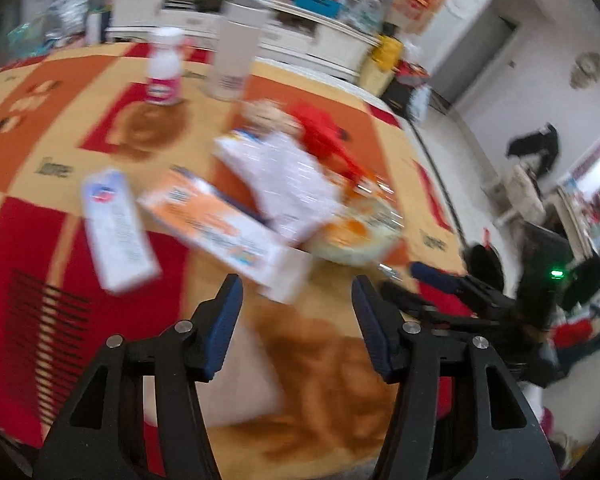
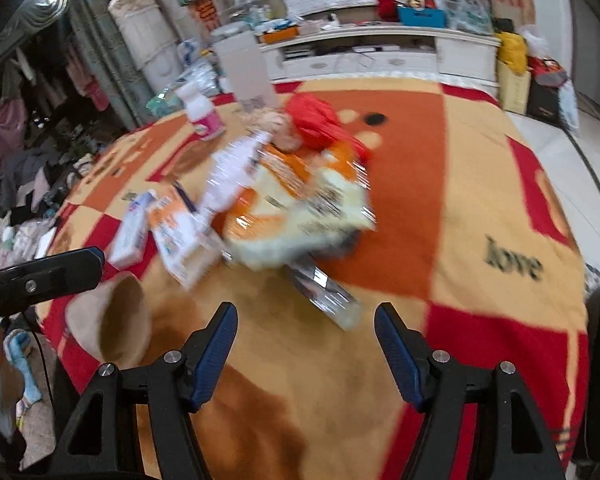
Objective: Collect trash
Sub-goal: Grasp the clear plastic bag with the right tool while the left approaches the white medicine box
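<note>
A heap of trash lies mid-table on the red, orange and yellow cloth: an orange-and-white box [image 1: 224, 226] [image 2: 180, 232], a small white carton [image 1: 116, 228] [image 2: 132, 232], a white wrapper [image 1: 288, 176] [image 2: 232, 172], a yellow-orange snack bag [image 1: 356, 232] [image 2: 300, 208], a red bag [image 1: 324, 136] [image 2: 320, 124] and a silvery wrapper [image 2: 328, 292]. My left gripper [image 1: 296, 300] is open, just short of the box. My right gripper [image 2: 304, 328] is open, just short of the silvery wrapper. The left gripper's finger [image 2: 40, 276] shows in the right view.
A pink-labelled white bottle [image 1: 166, 68] [image 2: 202, 114] and a tall white canister [image 1: 236, 52] [image 2: 246, 76] stand at the far side. A tan paper cup [image 2: 116, 320] lies on its side at the near left. A white cabinet [image 2: 380, 52] stands beyond the table.
</note>
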`<move>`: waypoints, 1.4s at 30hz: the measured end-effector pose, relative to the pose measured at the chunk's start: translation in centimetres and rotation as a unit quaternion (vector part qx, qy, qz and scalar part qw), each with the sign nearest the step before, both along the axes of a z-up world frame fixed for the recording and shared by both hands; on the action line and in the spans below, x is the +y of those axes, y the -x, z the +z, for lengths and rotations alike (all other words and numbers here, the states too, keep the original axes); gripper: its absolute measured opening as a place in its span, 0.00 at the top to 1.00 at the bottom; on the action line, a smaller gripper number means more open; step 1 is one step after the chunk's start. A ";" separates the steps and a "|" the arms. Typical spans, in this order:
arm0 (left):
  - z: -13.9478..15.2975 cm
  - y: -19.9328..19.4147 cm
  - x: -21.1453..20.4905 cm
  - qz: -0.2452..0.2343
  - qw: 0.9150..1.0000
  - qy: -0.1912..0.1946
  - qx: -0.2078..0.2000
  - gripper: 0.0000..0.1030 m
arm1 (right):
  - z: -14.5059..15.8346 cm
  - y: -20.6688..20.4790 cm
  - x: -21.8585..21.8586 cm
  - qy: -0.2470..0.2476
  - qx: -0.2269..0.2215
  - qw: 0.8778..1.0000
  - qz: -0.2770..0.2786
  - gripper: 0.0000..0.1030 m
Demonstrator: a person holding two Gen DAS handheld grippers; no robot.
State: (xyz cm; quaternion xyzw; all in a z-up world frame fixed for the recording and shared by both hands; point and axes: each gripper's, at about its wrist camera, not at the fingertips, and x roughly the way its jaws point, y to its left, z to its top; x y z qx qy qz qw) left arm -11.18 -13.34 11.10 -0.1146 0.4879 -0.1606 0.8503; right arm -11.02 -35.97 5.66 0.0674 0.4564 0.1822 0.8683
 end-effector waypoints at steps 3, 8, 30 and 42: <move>-0.7 -1.7 3.4 0.035 0.999 -0.022 0.010 0.44 | 1.4 -1.5 2.1 -0.006 -0.010 1.000 0.019 0.33; -3.7 -4.3 7.3 0.078 0.996 -0.025 0.035 0.44 | 3.2 -4.9 6.1 0.023 -0.034 0.998 0.039 0.28; -7.9 -6.5 9.1 0.104 0.993 -0.046 0.044 0.43 | -2.0 -13.0 11.4 0.112 0.023 0.992 0.054 0.35; -7.5 -6.1 10.1 0.100 0.995 -0.008 0.030 0.48 | 1.2 -9.1 8.4 0.047 -0.022 0.997 0.055 0.42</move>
